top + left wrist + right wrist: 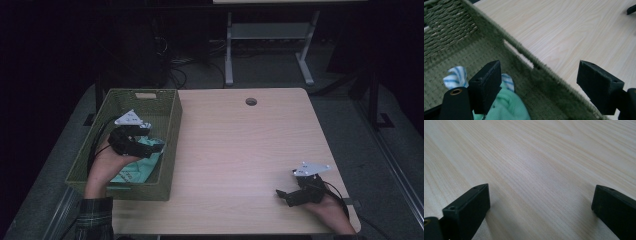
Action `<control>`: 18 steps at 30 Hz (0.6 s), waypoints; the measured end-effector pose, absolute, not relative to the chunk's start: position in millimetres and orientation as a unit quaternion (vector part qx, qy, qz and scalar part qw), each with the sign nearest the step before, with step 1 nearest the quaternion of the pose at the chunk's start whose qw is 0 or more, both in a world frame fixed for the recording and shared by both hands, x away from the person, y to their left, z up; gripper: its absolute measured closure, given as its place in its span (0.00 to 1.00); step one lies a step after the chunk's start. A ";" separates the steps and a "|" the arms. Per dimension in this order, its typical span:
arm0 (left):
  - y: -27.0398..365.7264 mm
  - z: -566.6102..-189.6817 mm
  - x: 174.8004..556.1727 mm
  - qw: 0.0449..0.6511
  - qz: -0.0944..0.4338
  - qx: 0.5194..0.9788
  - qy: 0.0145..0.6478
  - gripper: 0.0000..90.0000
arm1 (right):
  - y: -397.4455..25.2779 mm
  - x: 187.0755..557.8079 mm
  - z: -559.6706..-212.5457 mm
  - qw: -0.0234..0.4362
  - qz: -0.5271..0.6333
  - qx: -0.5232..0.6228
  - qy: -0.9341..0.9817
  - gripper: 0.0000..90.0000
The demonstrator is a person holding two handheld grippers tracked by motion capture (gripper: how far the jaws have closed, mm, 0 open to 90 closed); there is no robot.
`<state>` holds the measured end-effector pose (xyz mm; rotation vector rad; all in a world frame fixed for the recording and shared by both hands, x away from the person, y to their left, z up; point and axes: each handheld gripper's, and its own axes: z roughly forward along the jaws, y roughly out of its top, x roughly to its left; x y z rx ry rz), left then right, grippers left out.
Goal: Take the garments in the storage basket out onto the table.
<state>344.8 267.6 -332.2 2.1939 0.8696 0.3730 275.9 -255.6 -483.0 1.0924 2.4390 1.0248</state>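
Left gripper point(150, 145) hovers inside the green woven basket point(172, 125), fingers spread wide, gripping nothing, above the mint-green cloth point(135, 167). Right gripper point(285, 195) rests on the tabletop point(240, 150), fingers wide apart.

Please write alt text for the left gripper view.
The open left hand-held gripper hovers inside a green woven basket, above mint-green cloth and a blue-striped cloth. Beyond the basket's wall lies a light wooden table.
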 end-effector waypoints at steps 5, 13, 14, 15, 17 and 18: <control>279.0 -335.2 347.0 0.360 0.150 0.853 0.348 0.23 | -255.6 275.9 -483.0 0.139 0.355 0.378 0.844 0.02; 293.1 -342.3 350.7 0.347 0.156 0.853 0.357 0.25 | -255.6 275.9 -483.0 0.139 0.355 0.378 0.844 0.02; 294.7 -344.0 351.4 0.346 0.154 0.852 0.361 0.25 | -255.6 275.9 -483.0 0.139 0.355 0.378 0.844 0.02; 297.0 -345.4 352.7 0.342 0.154 0.854 0.360 0.26 | -255.6 275.9 -483.0 0.139 0.355 0.378 0.844 0.02; 300.4 -349.4 354.8 0.343 0.154 0.852 0.364 0.26 | -255.6 275.9 -483.0 0.139 0.355 0.378 0.844 0.02; 302.1 -351.4 356.1 0.343 0.152 0.851 0.367 0.26 | -255.6 275.9 -483.0 0.139 0.354 0.378 0.844 0.02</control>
